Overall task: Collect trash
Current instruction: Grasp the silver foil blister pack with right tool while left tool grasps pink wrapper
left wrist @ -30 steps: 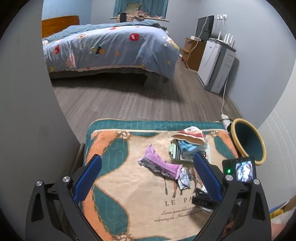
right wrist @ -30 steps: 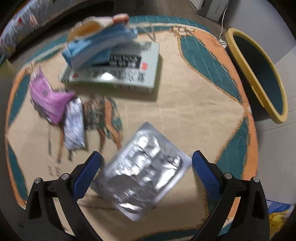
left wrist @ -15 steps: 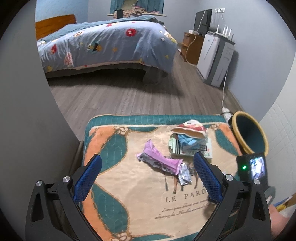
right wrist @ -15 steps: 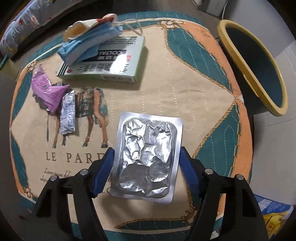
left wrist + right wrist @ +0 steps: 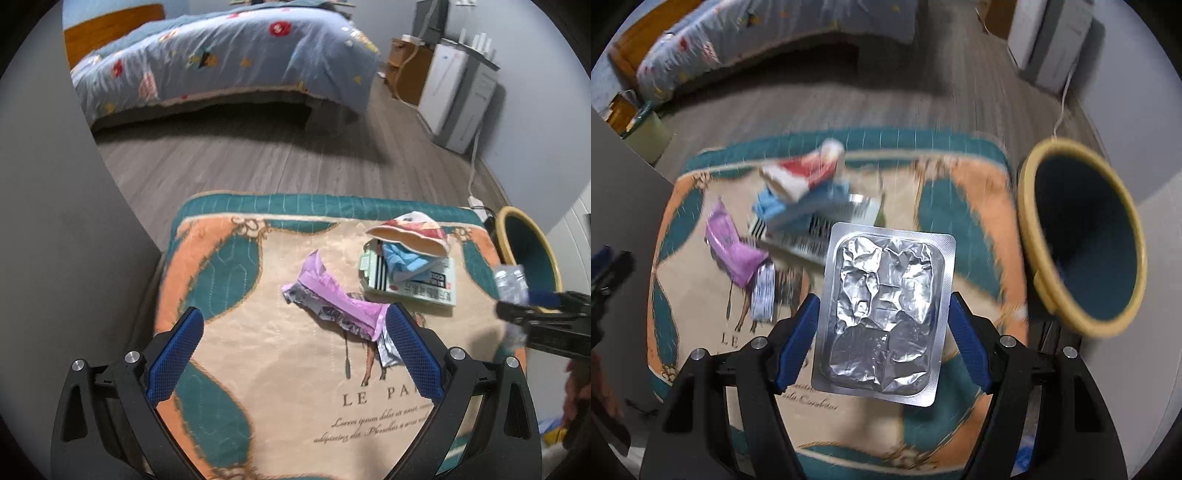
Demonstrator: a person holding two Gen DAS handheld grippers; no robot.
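My right gripper point(image 5: 884, 332) is shut on a silver foil blister pack point(image 5: 884, 314) and holds it lifted above the patterned table cover point(image 5: 960, 192), left of the yellow-rimmed teal bin point(image 5: 1086, 240). It shows at the right edge of the left wrist view point(image 5: 532, 299) with the pack point(image 5: 511, 282) by the bin point(image 5: 528, 251). My left gripper point(image 5: 293, 354) is open and empty above the cover point(image 5: 229, 258), near a purple wrapper point(image 5: 332, 295). A small silver sachet point(image 5: 386, 349), a medicine box point(image 5: 413, 284) and blue masks point(image 5: 406, 258) lie on the cover.
A red and white pouch point(image 5: 410, 232) tops the pile on the box. A bed point(image 5: 221, 62) stands behind across wooden floor. A white appliance point(image 5: 461, 99) and a power strip point(image 5: 476, 203) sit at the right wall. A grey wall point(image 5: 55, 221) is at the left.
My right gripper shut on the blister pack, lifted it off the cover and carried it toward the bin. My left gripper stayed open and drew back a little.
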